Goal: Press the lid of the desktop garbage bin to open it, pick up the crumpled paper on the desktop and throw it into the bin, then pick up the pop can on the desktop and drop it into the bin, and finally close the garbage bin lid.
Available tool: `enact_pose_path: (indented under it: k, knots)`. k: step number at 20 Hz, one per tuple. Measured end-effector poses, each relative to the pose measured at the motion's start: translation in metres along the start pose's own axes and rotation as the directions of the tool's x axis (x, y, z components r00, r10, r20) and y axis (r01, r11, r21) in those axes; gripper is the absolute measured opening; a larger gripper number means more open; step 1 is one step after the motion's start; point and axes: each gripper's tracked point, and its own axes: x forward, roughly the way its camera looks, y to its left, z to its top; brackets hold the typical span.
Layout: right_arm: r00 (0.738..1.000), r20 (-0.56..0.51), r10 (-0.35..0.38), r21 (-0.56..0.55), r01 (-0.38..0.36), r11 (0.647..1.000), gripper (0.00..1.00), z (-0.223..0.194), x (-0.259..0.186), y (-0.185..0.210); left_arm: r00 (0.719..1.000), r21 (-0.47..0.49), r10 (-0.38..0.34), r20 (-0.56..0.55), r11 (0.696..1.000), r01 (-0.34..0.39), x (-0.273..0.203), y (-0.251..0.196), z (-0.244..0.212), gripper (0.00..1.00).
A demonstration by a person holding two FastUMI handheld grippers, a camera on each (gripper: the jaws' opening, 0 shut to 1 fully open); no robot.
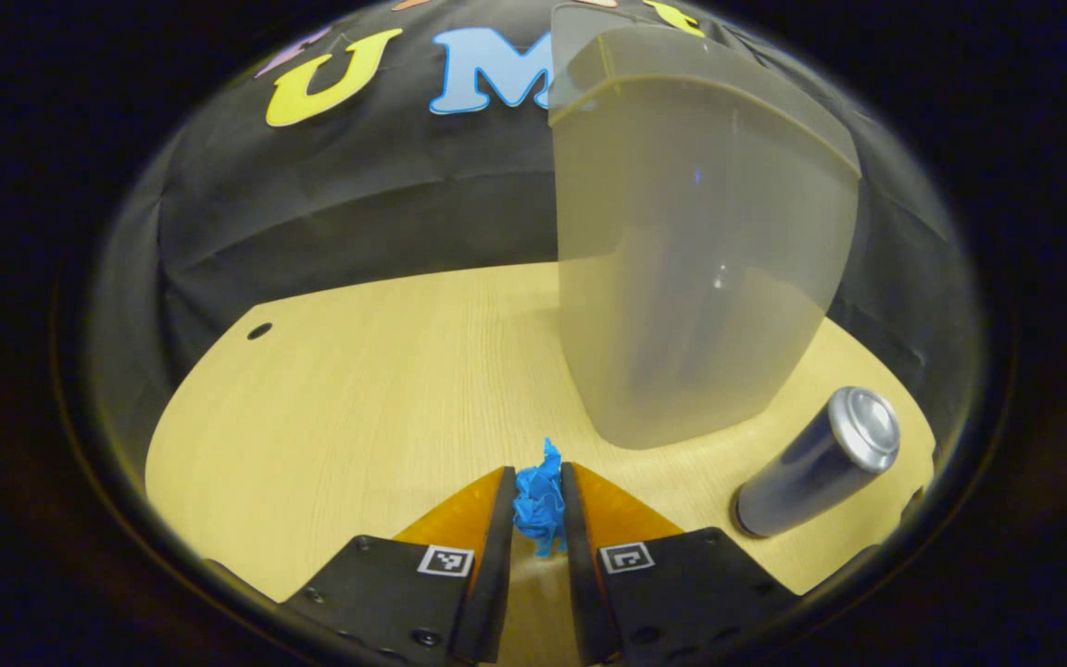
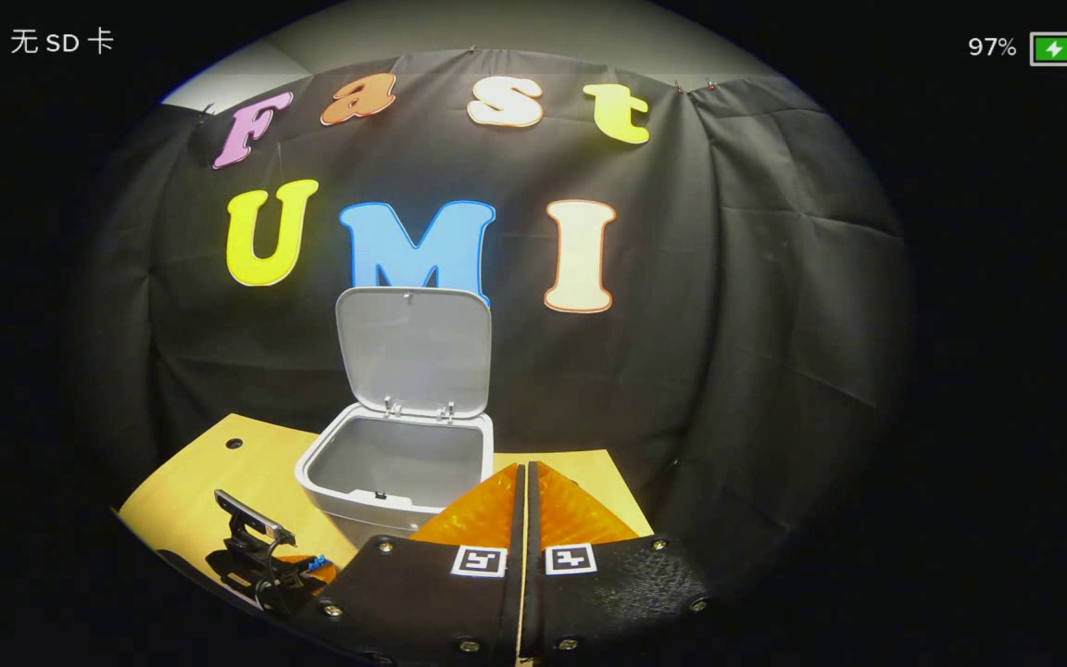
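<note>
**Paper gripped beside the open bin**

The crumpled paper [image 1: 540,500] is pinched between the left gripper [image 1: 538,505] fingers, just before the garbage bin [image 2: 395,463]. Its lid [image 2: 415,352] is raised upright. The pop can [image 1: 816,463] is lying beside the bin. The right gripper [image 2: 524,482] is closed on nothing

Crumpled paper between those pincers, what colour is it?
Bright blue; clearest in the left gripper view.

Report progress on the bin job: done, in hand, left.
Done: the bin's lid stands open above the bin. In hand: the left gripper is shut on the blue crumpled paper, low over the desktop and not yet in the bin. Left: drop the paper in, bin the pop can, which stands beside the bin, and close the lid. The right gripper is shut and empty.
</note>
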Motion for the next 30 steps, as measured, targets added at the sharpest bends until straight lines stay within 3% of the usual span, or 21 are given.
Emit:
enact_pose_path:
  k: [8,13,15,18,24,30]
  knots:
    - [0.997,0.026,0.066,0.026,-0.067,0.997,0.01,-0.001,-0.002,0.017,0.983,-0.03,0.028,0.18,0.999,-0.023,-0.057,0.021,0.096,0.37]
    - [0.995,0.047,0.09,0.054,-0.092,0.994,0.01,-0.003,-0.007,0.022,0.949,-0.056,0.033,0.315,0.998,-0.016,-0.102,0.025,0.163,0.38]
    - [0.994,0.051,0.1,0.078,-0.104,0.991,0.01,-0.007,-0.01,0.025,0.93,-0.041,0.036,0.365,0.999,-0.022,-0.121,0.025,0.193,0.34]
    - [0.993,0.054,0.105,0.112,-0.111,0.988,0.01,-0.012,-0.013,0.025,0.904,-0.01,0.024,0.426,1.0,-0.022,-0.141,0.019,0.231,0.37]
    - [0.995,0.06,0.077,0.186,-0.087,0.979,0.01,-0.02,-0.019,0.011,0.88,-0.002,-0.02,0.474,1.0,0.024,-0.147,-0.002,0.28,0.37]
    - [0.998,0.055,0.009,0.23,-0.021,0.973,0.02,-0.029,-0.026,-0.02,0.85,0.075,-0.098,0.518,0.995,0.069,-0.133,-0.045,0.336,0.37]
